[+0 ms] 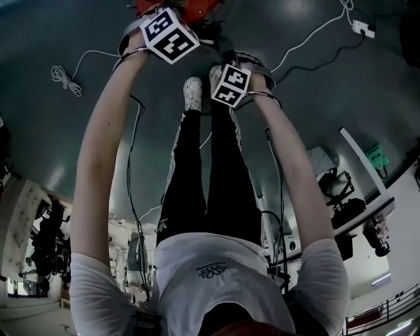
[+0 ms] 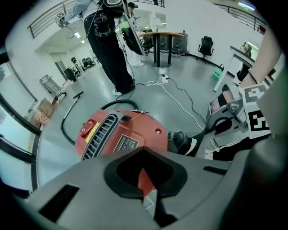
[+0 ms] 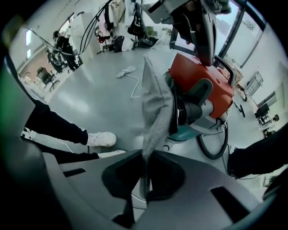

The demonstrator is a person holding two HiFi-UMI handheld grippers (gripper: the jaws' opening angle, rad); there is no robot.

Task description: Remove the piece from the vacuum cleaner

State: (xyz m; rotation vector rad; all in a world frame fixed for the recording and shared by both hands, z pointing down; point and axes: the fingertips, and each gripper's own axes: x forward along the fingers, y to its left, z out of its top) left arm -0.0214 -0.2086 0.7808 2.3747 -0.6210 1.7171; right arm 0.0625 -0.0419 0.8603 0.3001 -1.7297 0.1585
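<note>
The red vacuum cleaner (image 2: pixel 130 132) lies on the grey floor just ahead of my left gripper (image 2: pixel 146 179), whose jaws stand together with a red part of the cleaner pinched between them. In the right gripper view the vacuum cleaner (image 3: pixel 204 83) shows its black and teal front end. A grey mesh fabric piece (image 3: pixel 156 108) hangs off that end, and my right gripper (image 3: pixel 145 168) is shut on its lower edge. From the head view both grippers, left (image 1: pixel 169 34) and right (image 1: pixel 231 85), sit at the vacuum cleaner (image 1: pixel 177 5) at the top edge.
My own shoes (image 1: pixel 192 92) stand right by the vacuum. A black hose (image 2: pixel 67 121) loops on the floor to its left. White cables (image 1: pixel 64 77) and a power strip (image 1: pixel 363 27) lie on the floor. Another person (image 2: pixel 108 45) stands beyond, near a round table (image 2: pixel 161 35).
</note>
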